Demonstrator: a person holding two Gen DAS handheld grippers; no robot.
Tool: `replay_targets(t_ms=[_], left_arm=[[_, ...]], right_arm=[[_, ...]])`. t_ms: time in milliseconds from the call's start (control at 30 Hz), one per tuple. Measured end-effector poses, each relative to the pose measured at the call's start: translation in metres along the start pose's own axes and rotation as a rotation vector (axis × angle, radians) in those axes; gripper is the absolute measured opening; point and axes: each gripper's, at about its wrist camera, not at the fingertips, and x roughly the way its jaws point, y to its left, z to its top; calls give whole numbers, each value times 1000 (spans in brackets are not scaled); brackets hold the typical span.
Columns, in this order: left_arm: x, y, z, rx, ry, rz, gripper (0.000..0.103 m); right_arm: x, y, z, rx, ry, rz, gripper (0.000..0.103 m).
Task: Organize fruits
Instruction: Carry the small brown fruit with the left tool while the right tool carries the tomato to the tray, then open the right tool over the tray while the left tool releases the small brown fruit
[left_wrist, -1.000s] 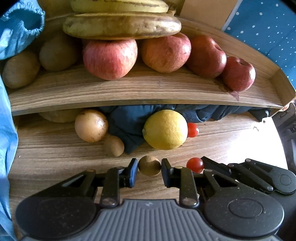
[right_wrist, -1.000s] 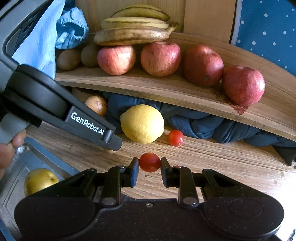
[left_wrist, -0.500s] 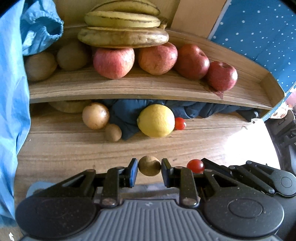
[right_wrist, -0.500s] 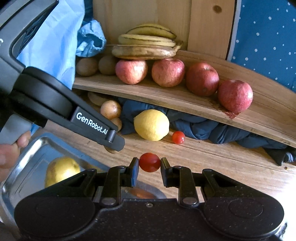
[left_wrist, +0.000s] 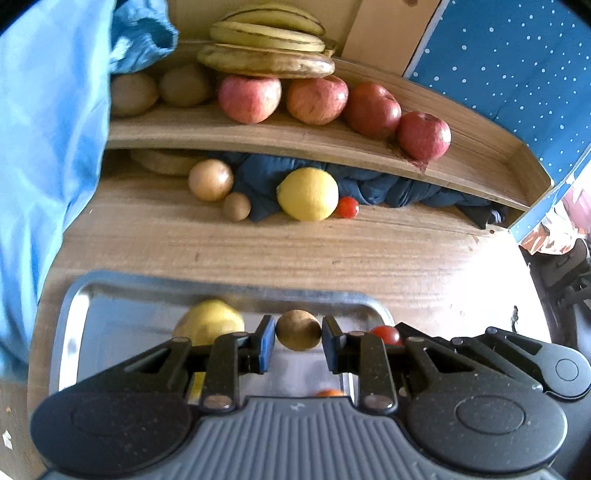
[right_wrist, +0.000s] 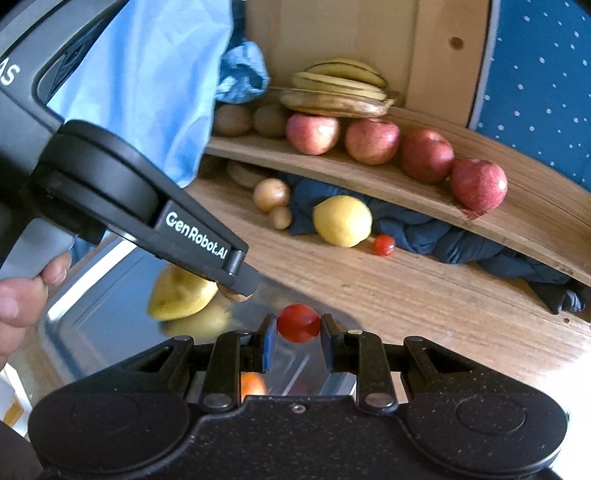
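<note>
- The left gripper has its jaws clamped on a small round brown fruit, dull and matte-skinned; I cannot tell what kind it is.
- The right gripper has its jaws clamped on a small glossy red cherry tomato.
- Both held fruits hang over the shiny metal tray on the wooden table, just inside its far rim. The drop spot lies straight below the jaws in each wrist view, so the coming move looks like a short lowering and release rather than a reach.
- In the left wrist view the tomato shows at about 3 o'clock of the brown fruit, so the two grippers sit side by side, close to one another.
- Already in the tray: a yellow pear-shaped fruit at about 9 o'clock of the brown fruit, and a small orange fruit half hidden under the right gripper.
- The brown fruit, being round, has no long axis to align; both it and the tomato will probably roll on the slick metal once let go, so a low release seems wise.
- On the table at 12 o'clock, well apart from the tray, wait a yellow lemon, a second red cherry tomato and two tan round fruits.
</note>
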Motion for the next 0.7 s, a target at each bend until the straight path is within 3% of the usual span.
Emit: replay_targets(t_ms=[400,700], left_arm=[[-38,21,-54,-104,-24,62,28],[-47,37,-77,-173,-26,101,28]], right_arm=[[-27,39,-31,-86,12,98,27],[-32,56,-46,-144,47,133,27]])
